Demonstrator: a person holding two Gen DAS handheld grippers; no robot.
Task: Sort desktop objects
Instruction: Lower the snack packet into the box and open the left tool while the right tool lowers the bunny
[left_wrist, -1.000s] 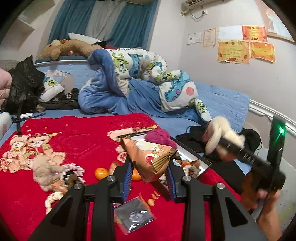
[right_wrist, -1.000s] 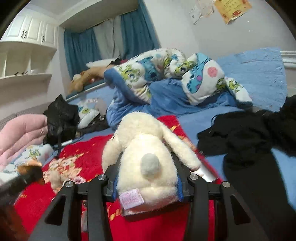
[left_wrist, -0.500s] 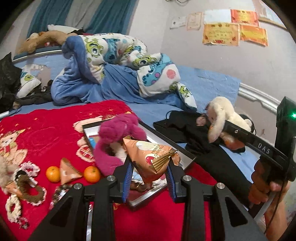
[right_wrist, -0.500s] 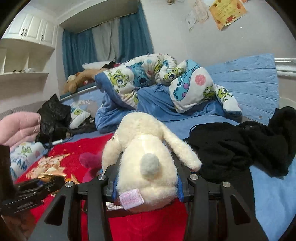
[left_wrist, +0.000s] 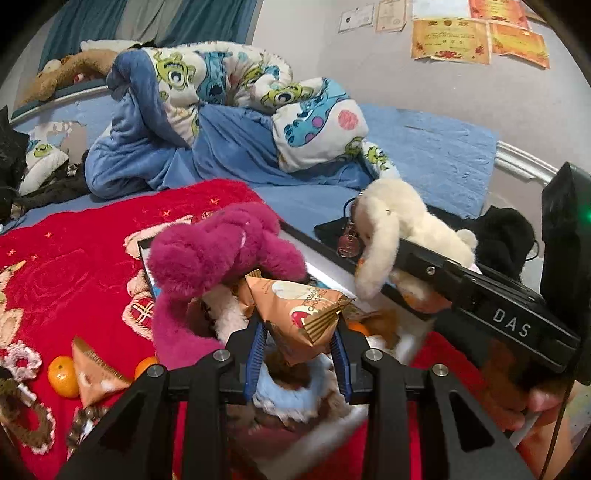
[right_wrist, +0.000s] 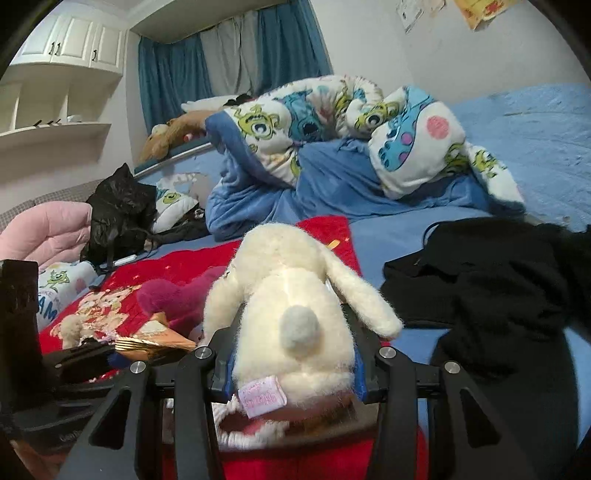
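Snack packet (left_wrist: 295, 314) clamped in left gripper (left_wrist: 298, 354), white plush bunny (right_wrist: 291, 317) squeezed tight in right gripper (right_wrist: 293, 365), both hovering over tray (left_wrist: 317, 243) near magenta plush (left_wrist: 218, 254).

Black gripper (left_wrist: 298, 354) with blue-padded fingers (left_wrist: 255, 352), silver screws, white "DAS" lettering, green light.

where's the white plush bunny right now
The white plush bunny is clamped in the right claw, held over the tray's right side, beside the magenta plush.
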